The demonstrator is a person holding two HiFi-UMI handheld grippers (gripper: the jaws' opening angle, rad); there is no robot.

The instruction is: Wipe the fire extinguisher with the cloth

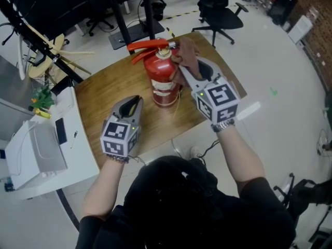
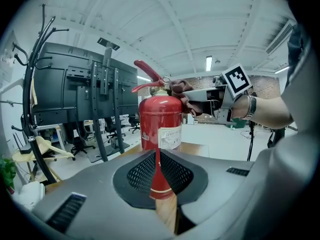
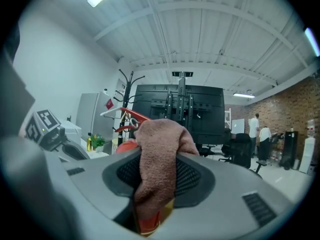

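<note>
A red fire extinguisher (image 1: pixel 163 82) stands upright on the wooden table (image 1: pixel 106 97), its red handle (image 1: pixel 148 45) pointing left. My right gripper (image 1: pixel 182 70) is shut on a brown cloth (image 1: pixel 188 53) and holds it against the extinguisher's upper right side by the valve. In the right gripper view the cloth (image 3: pixel 159 161) hangs between the jaws, with the extinguisher (image 3: pixel 126 145) partly hidden behind it. My left gripper (image 1: pixel 136 100) is shut and empty, just left of the extinguisher's base. In the left gripper view the extinguisher (image 2: pixel 160 129) stands straight ahead.
A white machine (image 1: pixel 36 149) sits on a cabinet at the left. A coat rack (image 1: pixel 49 53) leans behind the table's left end. A black stand base (image 1: pixel 132 32) and an office chair (image 1: pixel 220 12) stand beyond the table. The table's right edge lies close behind my right gripper.
</note>
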